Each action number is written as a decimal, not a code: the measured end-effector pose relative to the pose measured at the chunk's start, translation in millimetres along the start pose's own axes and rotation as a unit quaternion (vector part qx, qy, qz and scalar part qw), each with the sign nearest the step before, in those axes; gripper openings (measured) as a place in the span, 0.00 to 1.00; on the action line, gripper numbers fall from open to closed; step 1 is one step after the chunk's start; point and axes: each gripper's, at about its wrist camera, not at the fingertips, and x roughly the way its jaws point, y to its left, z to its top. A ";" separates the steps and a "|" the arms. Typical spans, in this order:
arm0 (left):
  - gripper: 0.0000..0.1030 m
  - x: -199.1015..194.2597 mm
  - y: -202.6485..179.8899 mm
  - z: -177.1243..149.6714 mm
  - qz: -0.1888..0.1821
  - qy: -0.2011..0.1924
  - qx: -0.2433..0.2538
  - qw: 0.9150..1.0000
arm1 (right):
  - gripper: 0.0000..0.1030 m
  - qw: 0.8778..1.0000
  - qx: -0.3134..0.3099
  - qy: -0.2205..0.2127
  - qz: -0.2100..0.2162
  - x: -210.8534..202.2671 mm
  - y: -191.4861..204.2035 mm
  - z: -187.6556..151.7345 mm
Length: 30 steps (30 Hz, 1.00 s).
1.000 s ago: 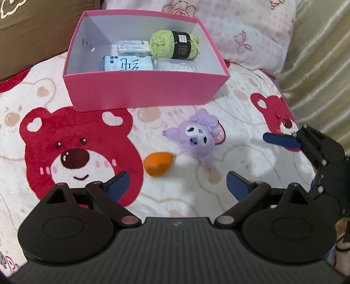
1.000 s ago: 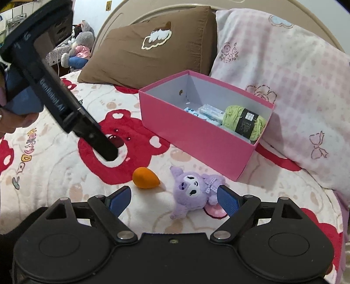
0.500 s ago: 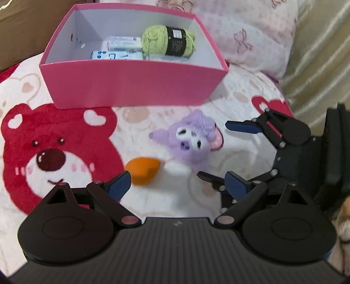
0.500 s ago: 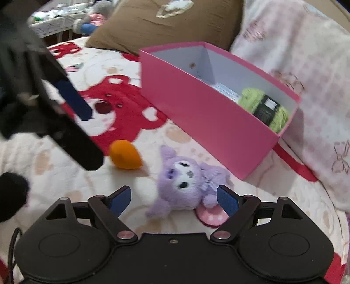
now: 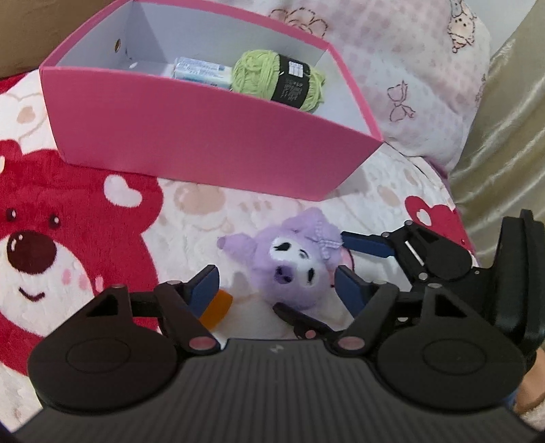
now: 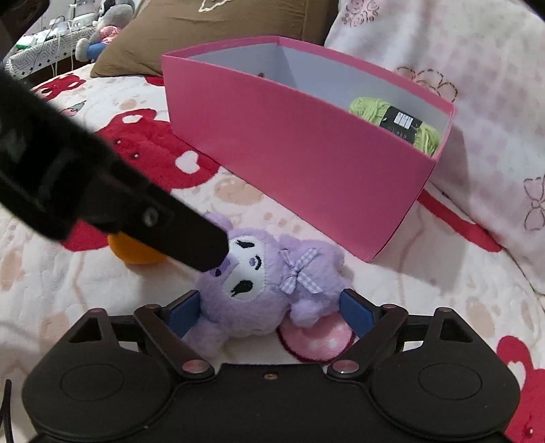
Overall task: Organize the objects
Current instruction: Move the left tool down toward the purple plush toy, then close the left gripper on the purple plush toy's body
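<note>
A purple plush toy [image 6: 259,283] with a white face lies on the blanket in front of the pink box [image 6: 306,163]. My right gripper [image 6: 269,313] straddles it, jaws opening, pads beside its fur without squeezing. Next to the plush lies an orange egg-shaped piece [image 5: 218,306]. My left gripper [image 5: 276,289] is low over the plush [image 5: 293,269]. Its jaws are closing, with the plush head and the orange piece [image 6: 136,252] between them, and nothing is gripped. One left finger [image 6: 153,214] crosses the right wrist view. The right gripper's fingers [image 5: 371,245] flank the plush.
The pink box [image 5: 204,136] holds a green yarn ball [image 5: 279,80] and pale blue packets [image 5: 201,70]. A pink checked pillow [image 5: 408,68] and a brown pillow [image 6: 211,30] lie behind it. Golden fabric [image 5: 504,136] rises at the right. The blanket's red bear print [image 5: 51,238] spreads to the left.
Both grippers have sunk toward the plush. The right gripper has come around it. The left jaws have narrowed, and the orange piece now sits at the left pad.
</note>
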 end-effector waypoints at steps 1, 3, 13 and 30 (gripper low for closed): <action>0.67 1.9 0.3 -0.7 0.000 -0.002 0.001 1.000 | 0.90 1.000 -0.012 0.002 -0.003 0.7 1.4 -1.3; 0.66 5.5 -0.3 -1.4 -0.002 -0.001 0.004 1.000 | 0.92 1.000 -0.001 -0.004 -0.002 1.0 -1.0 -3.8; 0.57 32.4 -6.3 -3.3 -0.010 0.026 0.013 1.000 | 0.99 1.000 0.013 -0.015 -0.009 16.2 -0.5 -10.5; 0.44 32.3 -14.2 -7.8 -0.008 0.004 0.022 1.000 | 0.84 0.999 0.037 -0.007 -0.029 0.6 17.6 -9.7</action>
